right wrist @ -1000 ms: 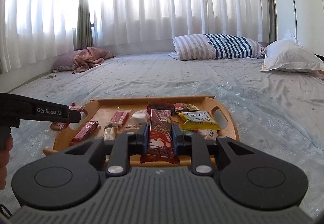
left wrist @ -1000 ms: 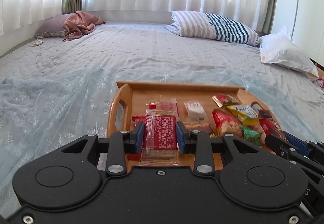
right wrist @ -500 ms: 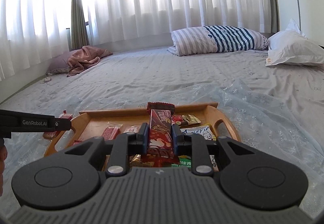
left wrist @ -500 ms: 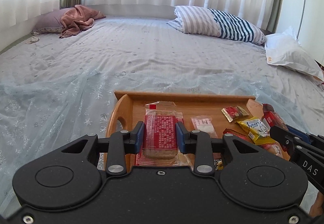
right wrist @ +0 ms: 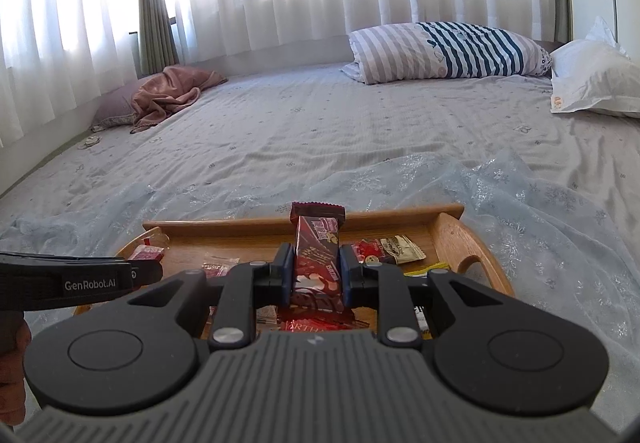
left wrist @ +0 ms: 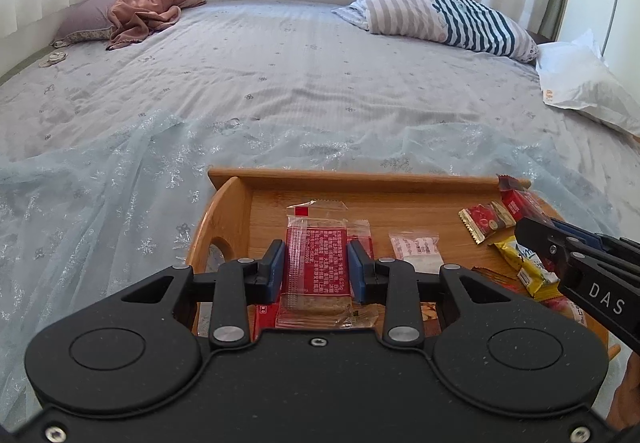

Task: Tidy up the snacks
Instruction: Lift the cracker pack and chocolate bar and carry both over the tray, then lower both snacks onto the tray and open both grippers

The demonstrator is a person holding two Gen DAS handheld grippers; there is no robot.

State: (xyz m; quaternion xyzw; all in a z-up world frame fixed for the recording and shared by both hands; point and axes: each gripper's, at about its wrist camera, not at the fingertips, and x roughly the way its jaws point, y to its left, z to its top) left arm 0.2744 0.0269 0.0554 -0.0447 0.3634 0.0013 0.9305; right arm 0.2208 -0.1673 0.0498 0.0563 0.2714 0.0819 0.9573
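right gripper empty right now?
No. In the right wrist view the right gripper is closed on a dark red snack bar, held upright above the wooden tray.

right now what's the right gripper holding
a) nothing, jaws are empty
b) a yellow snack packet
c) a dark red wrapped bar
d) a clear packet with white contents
c: in the right wrist view the right gripper has its blue pads pressed on both sides of a dark red wrapped bar, held above the wooden tray.
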